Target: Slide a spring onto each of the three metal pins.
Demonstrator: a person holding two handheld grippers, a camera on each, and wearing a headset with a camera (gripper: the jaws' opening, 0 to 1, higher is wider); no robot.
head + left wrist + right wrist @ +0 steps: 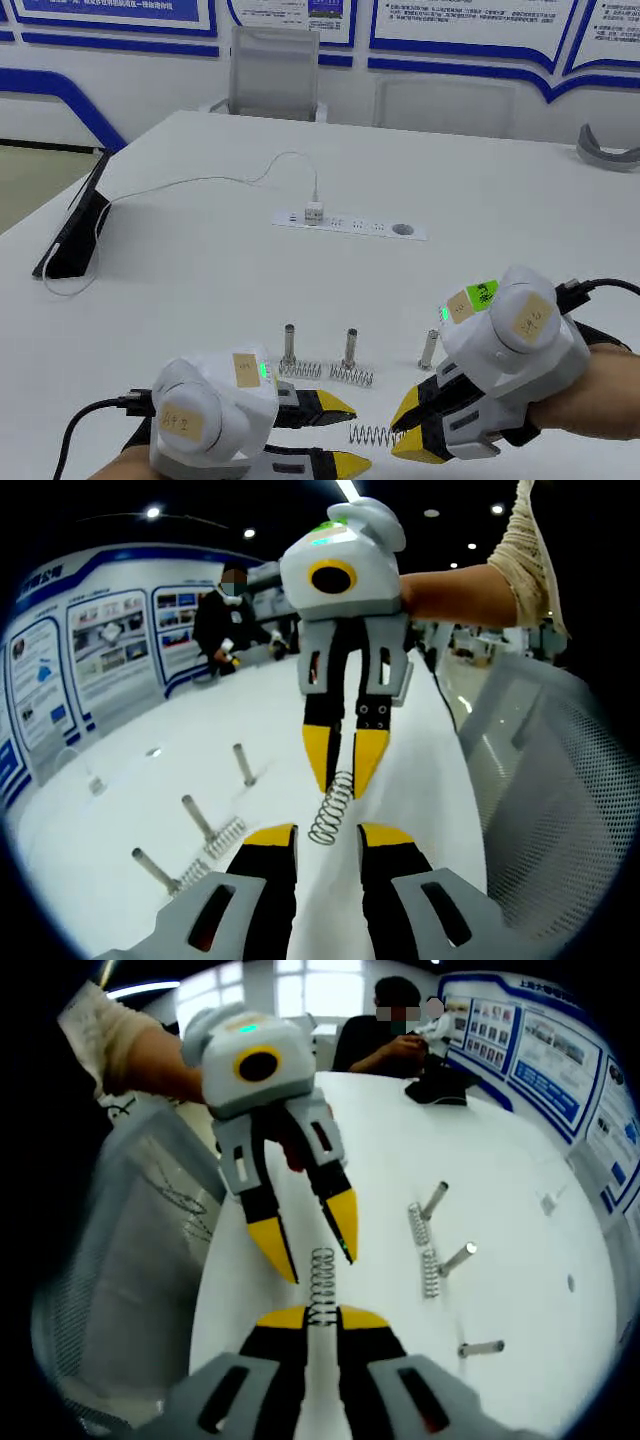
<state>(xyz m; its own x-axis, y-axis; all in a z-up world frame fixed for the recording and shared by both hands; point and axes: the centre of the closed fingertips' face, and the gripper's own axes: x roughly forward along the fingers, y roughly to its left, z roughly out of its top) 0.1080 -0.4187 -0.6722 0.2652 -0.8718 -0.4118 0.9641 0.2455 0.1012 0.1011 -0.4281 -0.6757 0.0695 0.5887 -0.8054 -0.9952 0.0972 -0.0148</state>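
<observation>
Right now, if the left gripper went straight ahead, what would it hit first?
Most likely the free end of the spring that the right gripper holds, just ahead of the left gripper, whose jaws stand open; depth is uncertain.

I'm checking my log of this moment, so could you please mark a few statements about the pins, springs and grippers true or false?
1. No spring sits on any of the three metal pins. True.
2. The right gripper is shut on one end of a spring. True.
3. The left gripper is clamped on that spring too. False: its jaws stand apart, either side of the free end.
4. Three springs lie loose beside the pins. False: two loose springs lie there, and the third is held.
</observation>
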